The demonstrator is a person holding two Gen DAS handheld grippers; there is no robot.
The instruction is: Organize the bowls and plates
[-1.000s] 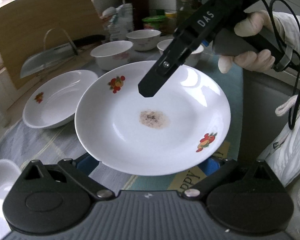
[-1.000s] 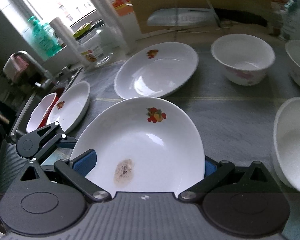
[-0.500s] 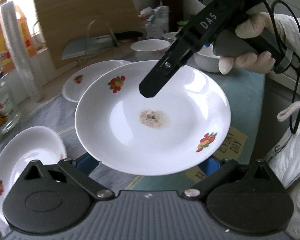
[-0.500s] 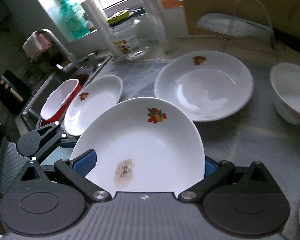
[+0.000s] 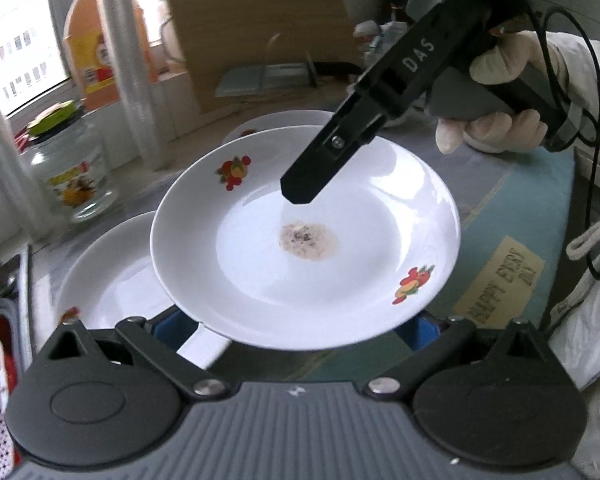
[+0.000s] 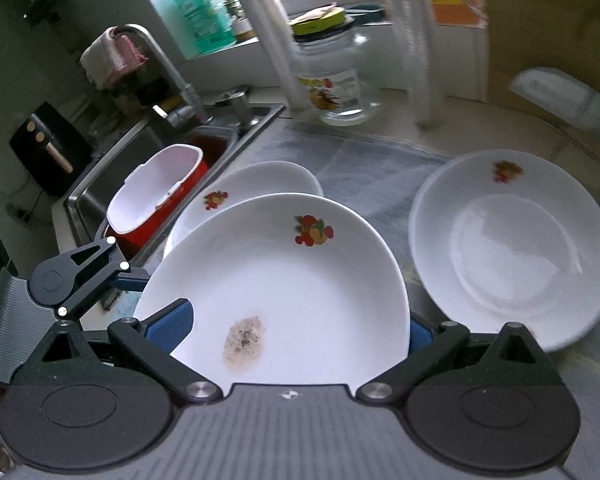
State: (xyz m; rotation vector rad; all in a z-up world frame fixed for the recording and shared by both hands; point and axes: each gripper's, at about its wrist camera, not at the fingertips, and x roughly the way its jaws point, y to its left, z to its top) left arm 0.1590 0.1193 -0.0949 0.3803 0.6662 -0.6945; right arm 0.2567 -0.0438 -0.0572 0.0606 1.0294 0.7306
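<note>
Both the left tongs (image 5: 300, 328) and right tongs (image 6: 296, 332) grip the stained white fruit-print plate (image 5: 304, 240), held above another white plate (image 5: 112, 276) beside the steel sink (image 6: 140, 152).

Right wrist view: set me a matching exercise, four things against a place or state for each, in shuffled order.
Things:
1. nearest plate
2. plate at the right
3. red and white container
4. glass jar

Places or states:
a. lies on the counter, no stain
b. stands at the back of the counter, yellow-green lid on
c. has a brown stain in its well
d. sits in the sink

Pairs: 1-c, 2-a, 3-d, 4-b
</note>
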